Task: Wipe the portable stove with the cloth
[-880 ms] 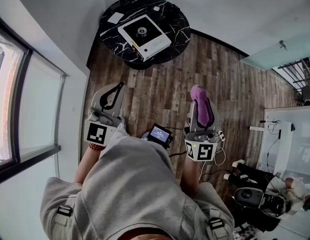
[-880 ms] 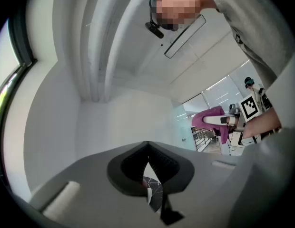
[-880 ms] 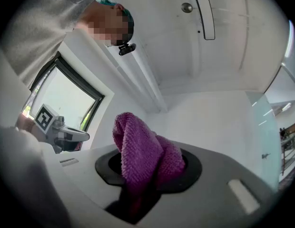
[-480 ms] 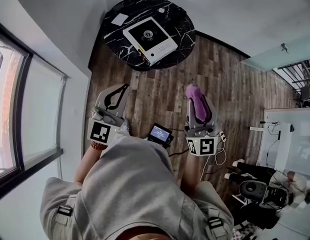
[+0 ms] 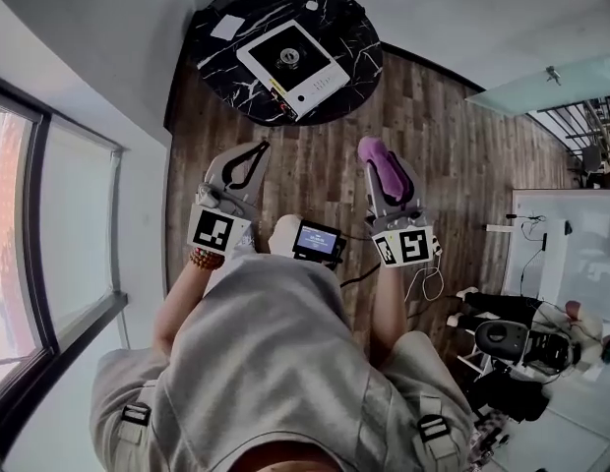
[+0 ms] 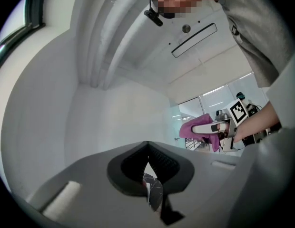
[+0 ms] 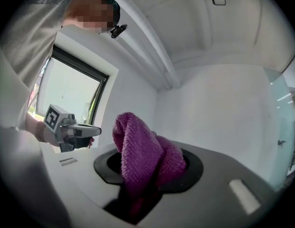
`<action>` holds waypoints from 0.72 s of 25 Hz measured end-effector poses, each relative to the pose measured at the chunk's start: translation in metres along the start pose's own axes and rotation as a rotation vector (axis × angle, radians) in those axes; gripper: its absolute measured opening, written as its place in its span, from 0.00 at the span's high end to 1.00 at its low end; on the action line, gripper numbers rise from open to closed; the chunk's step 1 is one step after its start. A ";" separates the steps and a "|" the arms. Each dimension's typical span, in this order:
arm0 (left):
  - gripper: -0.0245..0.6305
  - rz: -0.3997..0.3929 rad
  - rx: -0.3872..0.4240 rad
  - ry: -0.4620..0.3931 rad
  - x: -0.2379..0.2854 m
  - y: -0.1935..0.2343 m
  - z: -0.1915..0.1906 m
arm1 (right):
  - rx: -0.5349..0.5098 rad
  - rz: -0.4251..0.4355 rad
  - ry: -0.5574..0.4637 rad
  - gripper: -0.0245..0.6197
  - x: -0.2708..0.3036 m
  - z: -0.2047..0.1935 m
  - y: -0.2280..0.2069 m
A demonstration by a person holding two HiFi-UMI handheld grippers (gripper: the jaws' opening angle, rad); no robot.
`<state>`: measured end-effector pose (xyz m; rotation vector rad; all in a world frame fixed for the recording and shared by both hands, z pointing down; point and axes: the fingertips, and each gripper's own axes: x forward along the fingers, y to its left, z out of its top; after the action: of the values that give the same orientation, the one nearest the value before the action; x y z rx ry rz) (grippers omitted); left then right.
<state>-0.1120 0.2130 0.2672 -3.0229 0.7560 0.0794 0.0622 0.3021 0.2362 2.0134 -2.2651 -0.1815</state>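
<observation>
Stove (image 5: 292,65) sits on round black marble bench (image 5: 212,52), well ahead of both grippers. Right hand-held gripper (image 5: 376,160) is clamped on purple cloth (image 5: 389,172); cloth is bunched btwn the jaws & pokes out the front, held level over wood floor (image 5: 315,170). Left hand-held gripper (image 5: 256,151) has jaws together w/ nothing in them, level too, apart from the right one. Small screen device (image 5: 318,239) sits btwn the wrists. White slip (image 5: 226,28) lies on bench, left of stove.

Left claw (image 5: 256,151) closed, empty; right claw (image 5: 375,155) clamps cloth (image 5: 396,178); both held level.
</observation>
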 end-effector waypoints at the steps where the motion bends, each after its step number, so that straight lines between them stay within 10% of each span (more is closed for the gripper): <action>1: 0.96 -0.001 -0.004 -0.009 0.006 0.003 -0.001 | -0.007 0.000 0.002 0.69 0.007 -0.002 -0.003; 18: 0.96 -0.107 0.024 0.168 0.129 0.010 -0.089 | 0.107 0.054 0.069 0.69 0.110 -0.131 -0.107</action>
<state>0.0010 0.1403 0.3484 -3.0681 0.5983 -0.1866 0.1748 0.1778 0.3485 1.9725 -2.3290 0.0135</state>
